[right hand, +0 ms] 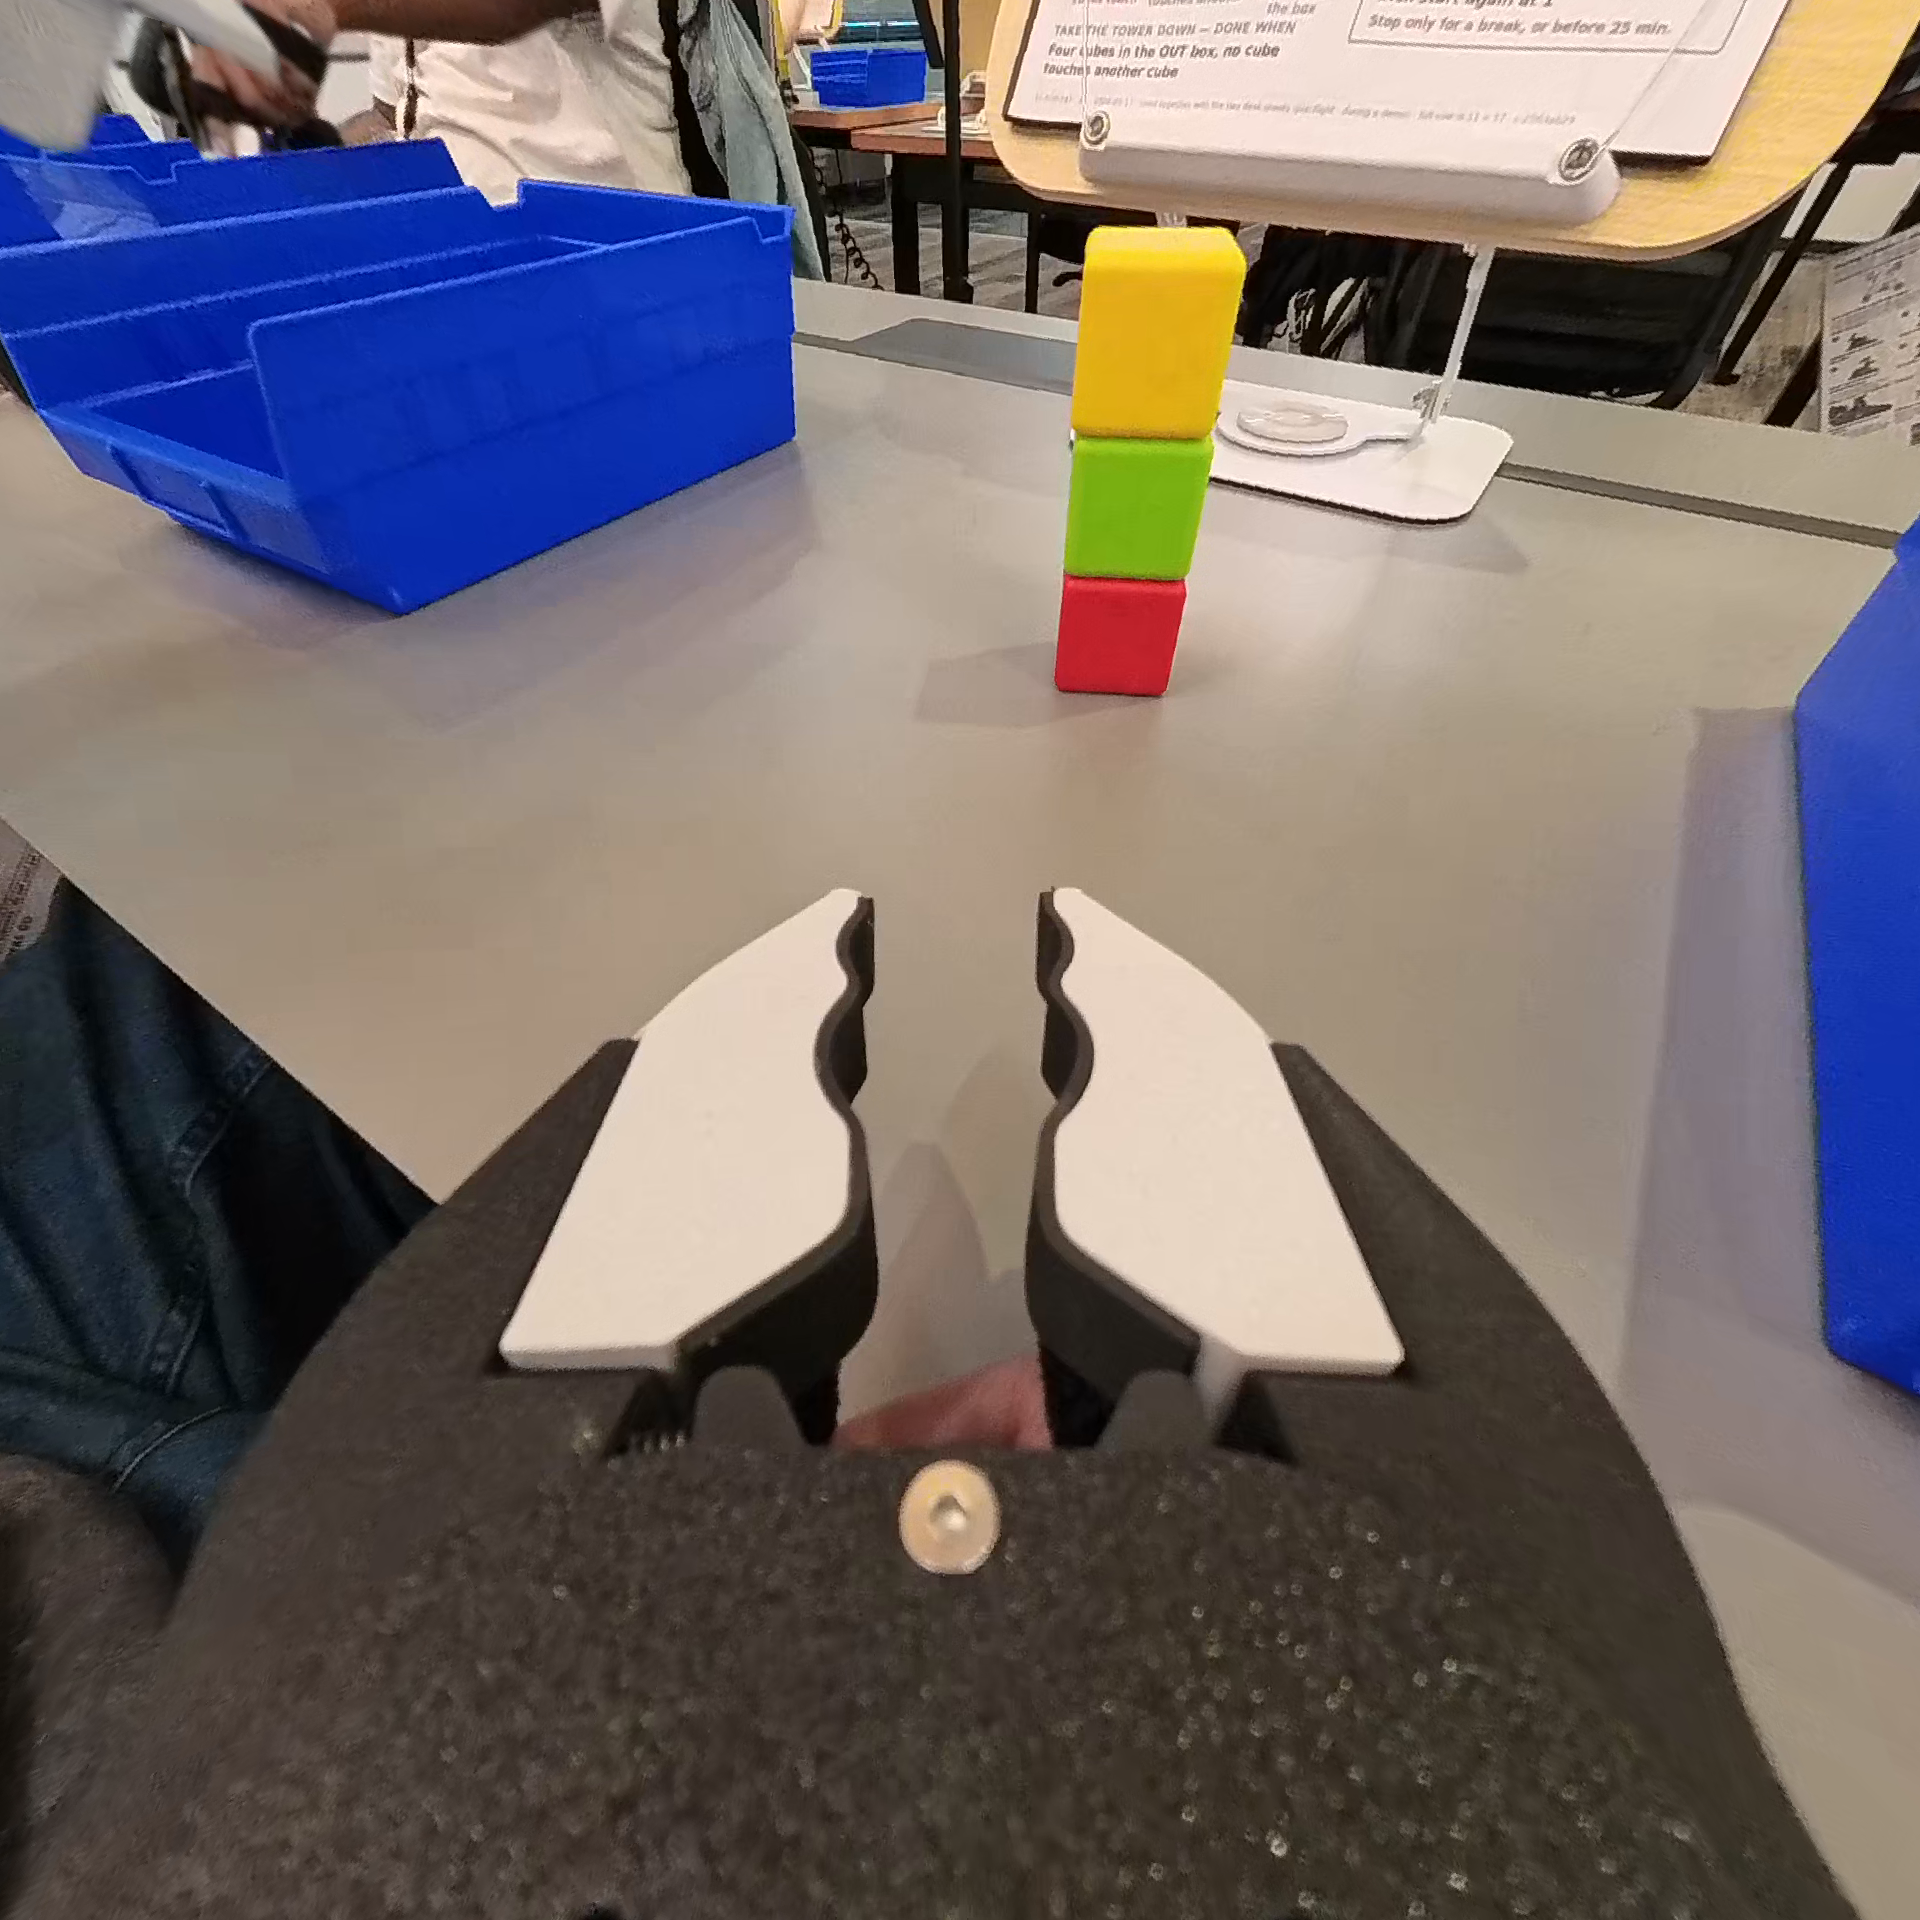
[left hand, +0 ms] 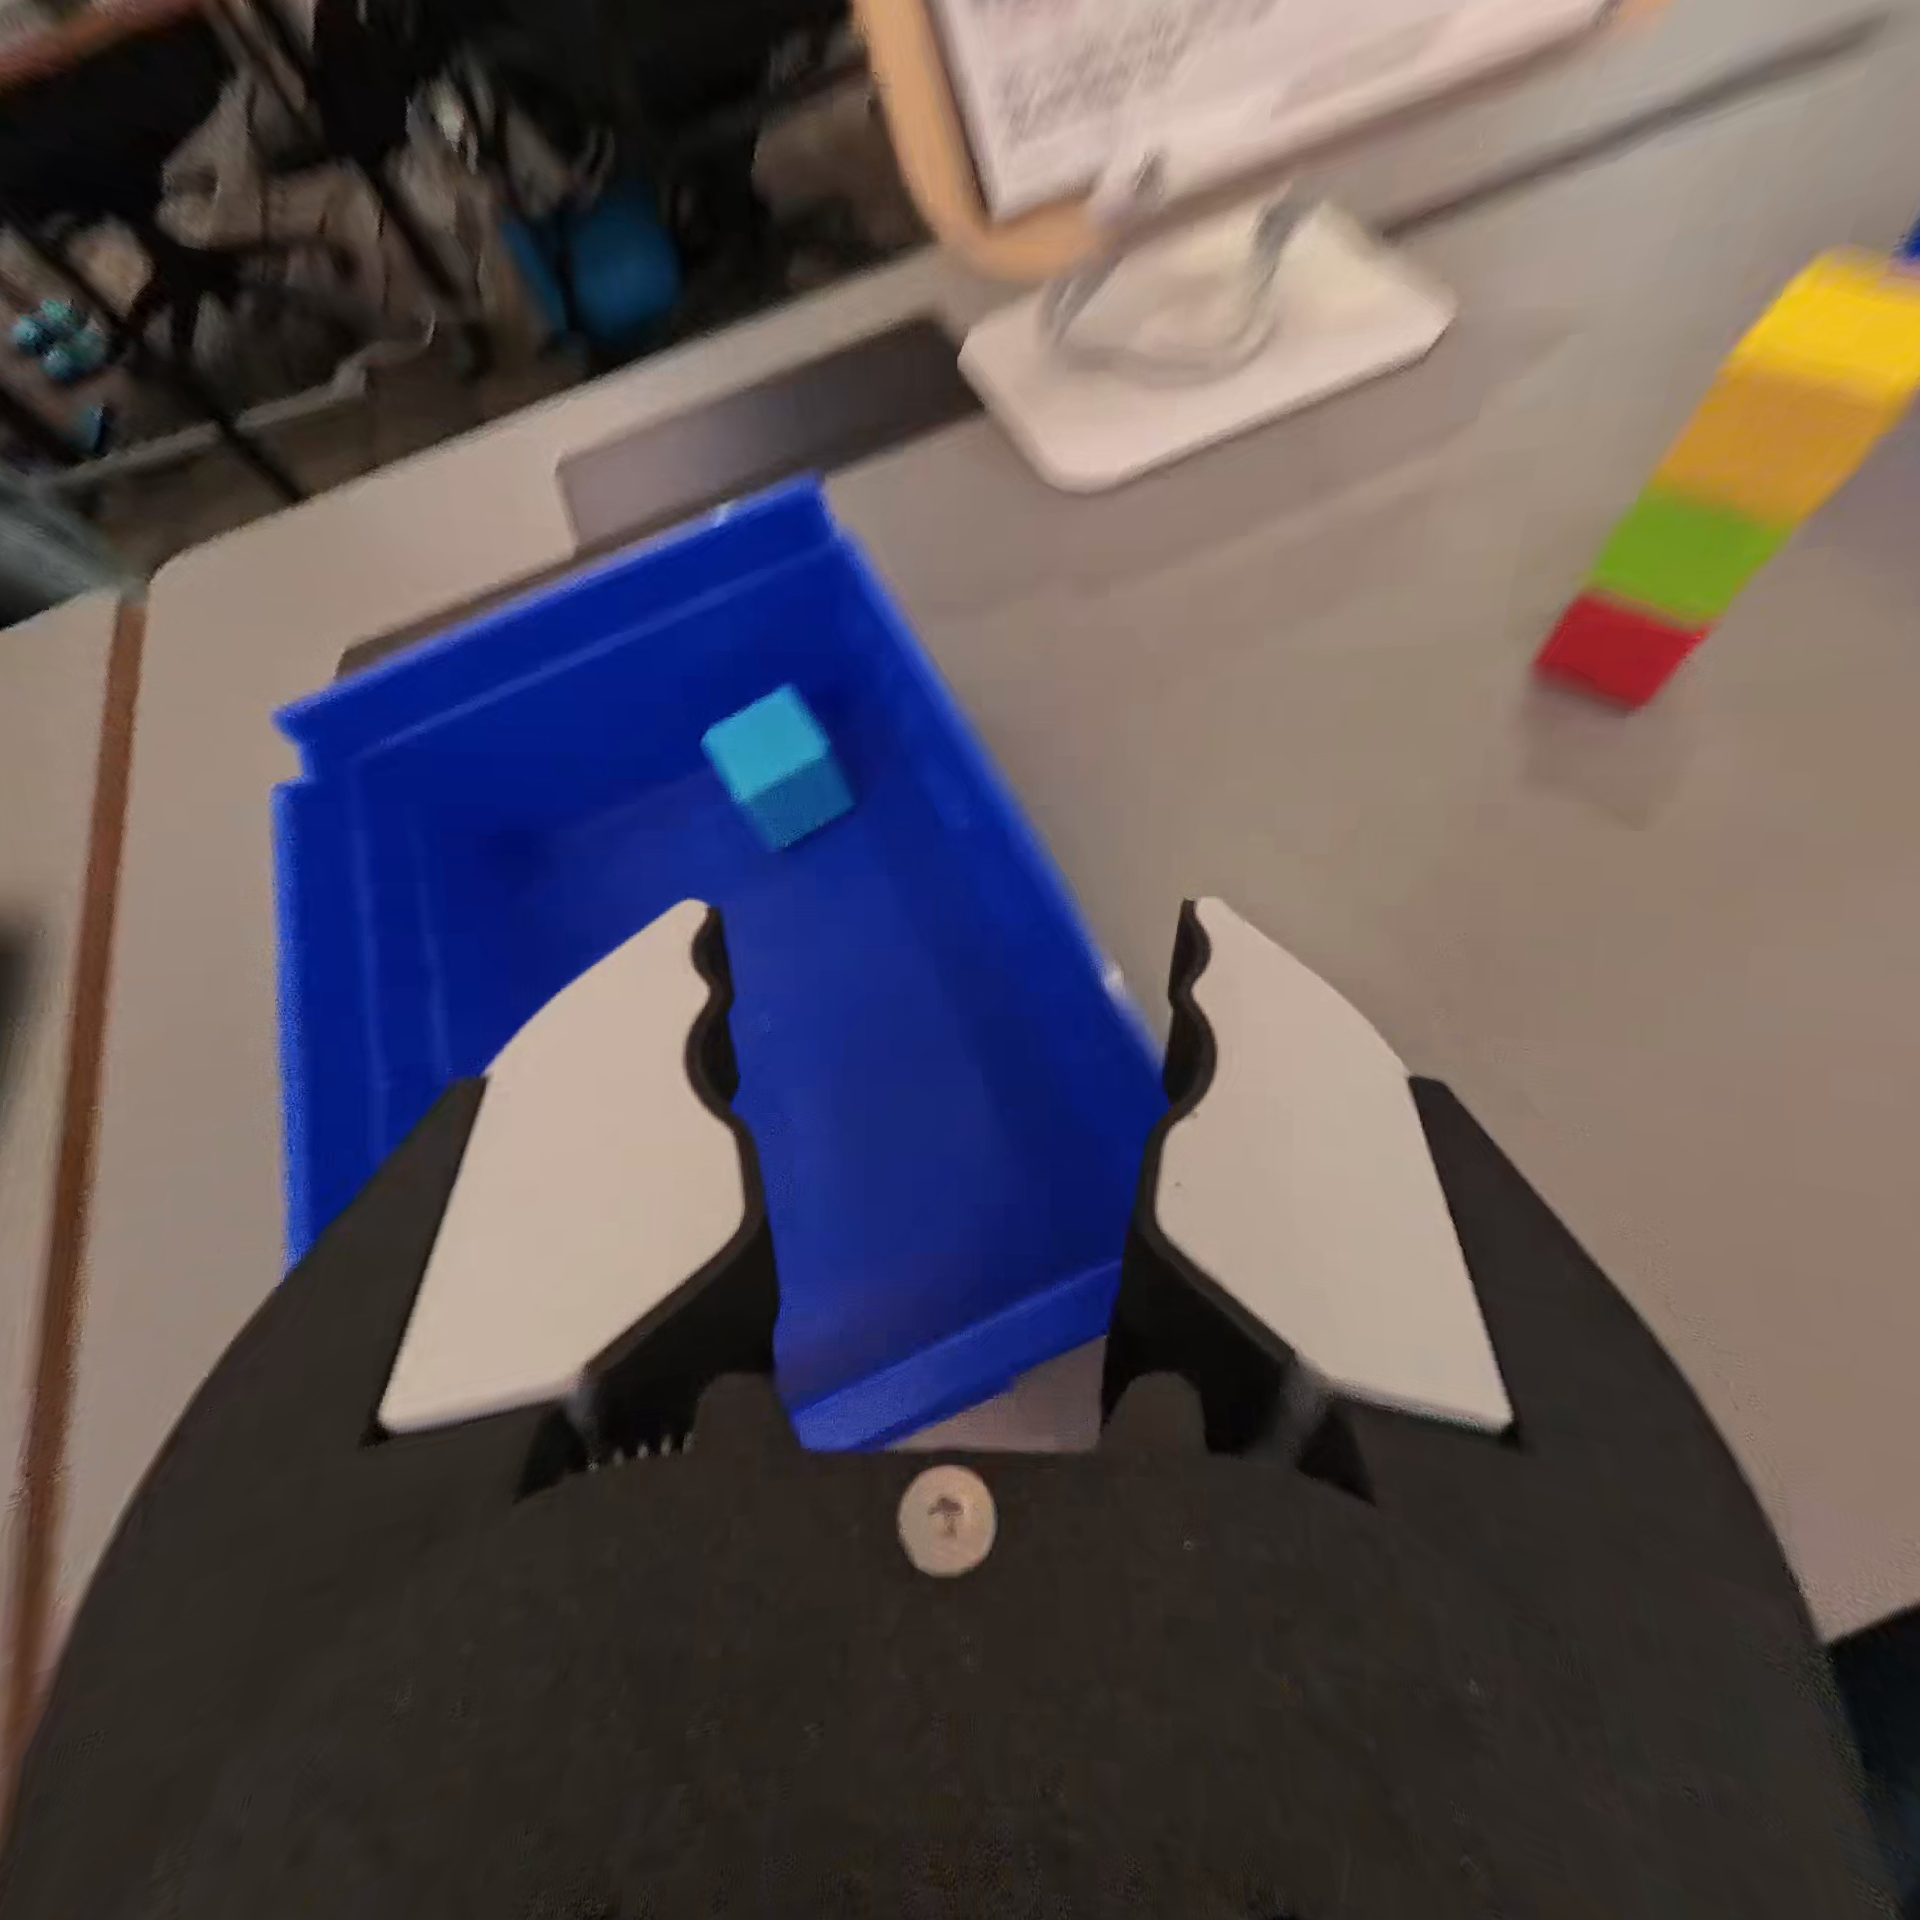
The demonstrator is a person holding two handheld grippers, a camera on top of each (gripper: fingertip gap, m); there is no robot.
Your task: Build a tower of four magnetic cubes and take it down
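Left wrist view smeared by motion blur, cube tower (left hand: 1725,488) soft, background mush. Right wrist view crisp, evenly bright; soft shadow left of tower on table (right hand: 623,790). Wide-angle bending at edges in both.

Left gripper (left hand: 951,914) and right gripper (right hand: 956,904) agape, empty

grey table (right hand: 623,790) | on it: blue bin (left hand: 935,1039), cube tower (right hand: 1138,468) standing on its red cube (right hand: 1117,636), white sign-stand base (right hand: 1382,462), second blue bin (right hand: 1860,987) at right edge
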